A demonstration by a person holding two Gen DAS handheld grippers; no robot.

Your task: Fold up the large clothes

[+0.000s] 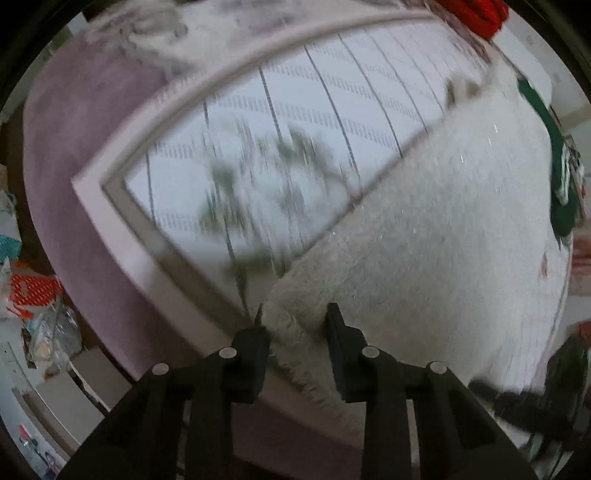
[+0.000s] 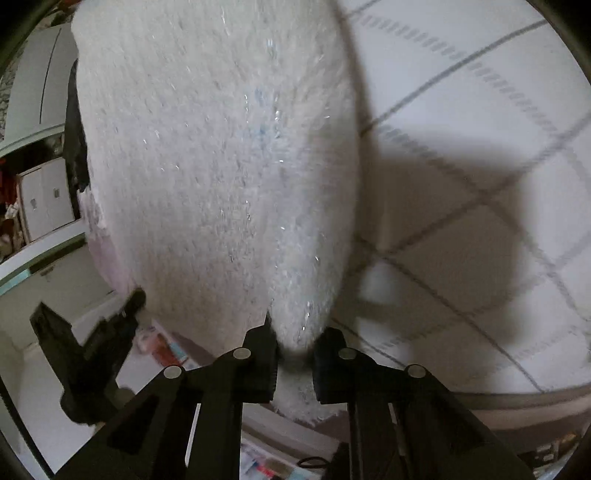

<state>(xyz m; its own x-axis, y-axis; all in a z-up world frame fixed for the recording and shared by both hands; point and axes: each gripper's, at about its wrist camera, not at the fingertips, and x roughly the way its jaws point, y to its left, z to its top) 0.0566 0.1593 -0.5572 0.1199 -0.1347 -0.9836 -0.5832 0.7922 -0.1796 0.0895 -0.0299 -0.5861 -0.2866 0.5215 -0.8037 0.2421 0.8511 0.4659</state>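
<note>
A large white fuzzy garment point(image 1: 436, 236) with glittery threads is held up over the bed. My left gripper point(image 1: 295, 317) is shut on one corner of it, near the bed's edge. My right gripper point(image 2: 295, 336) is shut on another corner of the same garment point(image 2: 221, 166), which hangs stretched away from the fingers and casts a shadow on the bed. The left gripper also shows in the right wrist view point(image 2: 88, 347), at the garment's far lower edge.
The bed point(image 1: 295, 110) has a white cover with grey lines and a mauve border. A red item point(image 1: 476, 14) and a dark green garment point(image 1: 561, 177) lie at its far side. Bags and clutter point(image 1: 33, 295) sit on the floor to the left. A white cabinet point(image 2: 48, 199) stands beyond.
</note>
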